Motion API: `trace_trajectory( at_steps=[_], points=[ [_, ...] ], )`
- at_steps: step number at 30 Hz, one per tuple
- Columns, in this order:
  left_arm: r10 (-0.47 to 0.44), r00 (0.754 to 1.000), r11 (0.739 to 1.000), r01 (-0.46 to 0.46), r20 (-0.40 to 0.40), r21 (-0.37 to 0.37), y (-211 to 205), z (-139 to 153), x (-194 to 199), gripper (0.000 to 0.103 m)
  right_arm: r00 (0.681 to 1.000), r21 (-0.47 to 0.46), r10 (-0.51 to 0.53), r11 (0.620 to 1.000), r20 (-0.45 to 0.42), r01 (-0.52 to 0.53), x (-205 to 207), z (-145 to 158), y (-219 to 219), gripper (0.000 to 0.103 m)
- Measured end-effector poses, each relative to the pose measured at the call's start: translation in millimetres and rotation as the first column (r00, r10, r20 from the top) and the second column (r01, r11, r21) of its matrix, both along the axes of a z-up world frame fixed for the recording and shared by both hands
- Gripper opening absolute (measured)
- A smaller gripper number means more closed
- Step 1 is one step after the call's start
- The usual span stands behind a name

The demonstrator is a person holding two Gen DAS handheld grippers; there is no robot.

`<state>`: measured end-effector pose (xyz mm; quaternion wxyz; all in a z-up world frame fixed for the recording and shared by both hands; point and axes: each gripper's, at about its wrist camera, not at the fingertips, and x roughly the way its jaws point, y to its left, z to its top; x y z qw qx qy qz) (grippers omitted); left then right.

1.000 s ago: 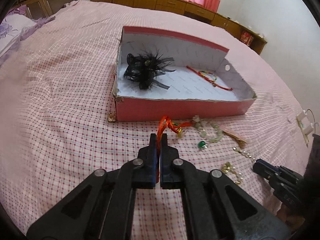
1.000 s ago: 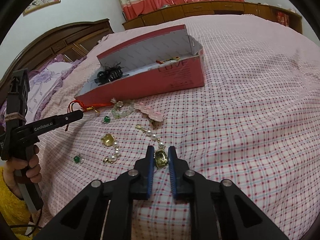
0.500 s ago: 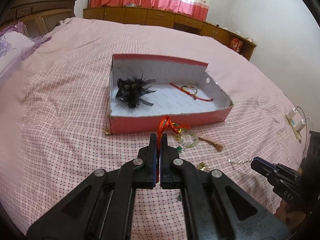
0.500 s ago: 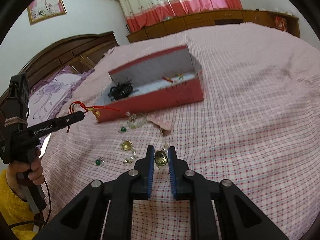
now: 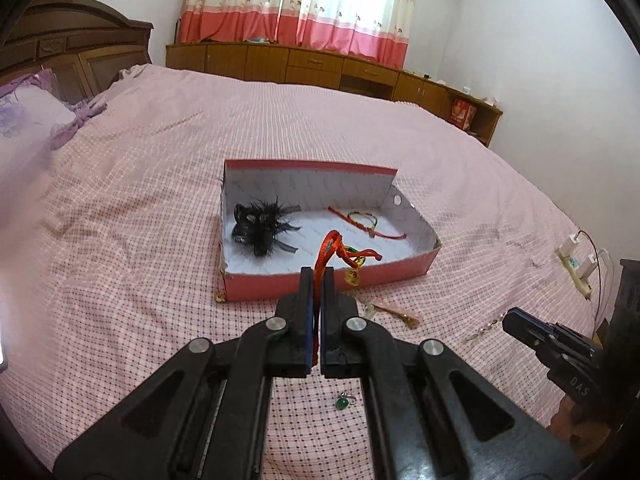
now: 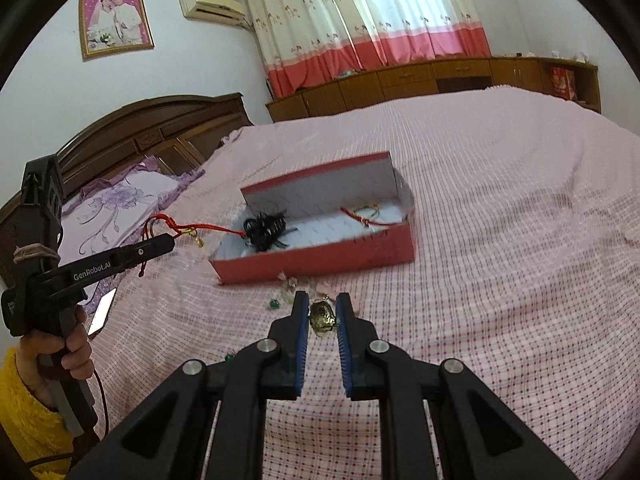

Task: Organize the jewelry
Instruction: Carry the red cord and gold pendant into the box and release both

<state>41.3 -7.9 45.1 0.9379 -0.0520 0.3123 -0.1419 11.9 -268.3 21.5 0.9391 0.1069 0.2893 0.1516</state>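
Nearest, on the pink checked bed (image 5: 120, 280): a green-stone ring (image 5: 342, 402) lying loose under the left tongs (image 5: 318, 276). Left tongs pinched nearly closed on a red cord bracelet (image 5: 332, 246), lifted clear of the bed, its gold charm dangling just short of the near wall of the red box (image 5: 280, 286). Right tongs (image 6: 322, 312) part-way open but bearing on a gold pendant (image 6: 322, 315), raised above the loose pieces scattered near the box front.

Further off, inside the box: a black feathered hair clip (image 5: 260, 228) at the left, a red string bracelet (image 5: 366, 224) at the right.

Best carried forward high enough for the charm to clear the near wall, then lowered over the bare middle floor before loosening. Release slowly, since cord may cling to the pads. Same route for the pendant, kept apart from the feathers to avoid snagging.
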Motion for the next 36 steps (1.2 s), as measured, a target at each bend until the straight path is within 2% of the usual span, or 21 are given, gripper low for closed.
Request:
trace_trajectory(
  at_steps=[11, 21, 29, 36],
  points=[
    [0.022, 0.999, 1.000, -0.022, 0.043, -0.004, 4.6, 10.8, 13.0, 0.000, 0.997, -0.015, 0.005, 1.000, 0.074, -0.004, 21.4, 25.7, 4.9, 0.015],
    [0.057, 0.997, 0.998, -0.057, 0.053, -0.005, 6.7, 6.2, 45.2, 0.000, 0.990, -0.022, -0.019, 1.000, 0.138, 0.022, 66.2, 44.3, 8.6, 0.015],
    [0.076, 0.996, 0.997, -0.077, 0.044, 0.003, 4.2, -9.4, 72.6, 0.000, 0.988, -0.039, -0.056, 0.997, 0.142, 0.063, 115.2, 41.5, 7.6, 0.015],
    [0.091, 0.995, 0.995, -0.092, 0.037, 0.028, -1.8, -34.7, 96.6, 0.000, 0.990, -0.043, -0.096, 0.994, 0.106, 0.101, 159.2, 22.7, 3.8, 0.015]
  ],
)
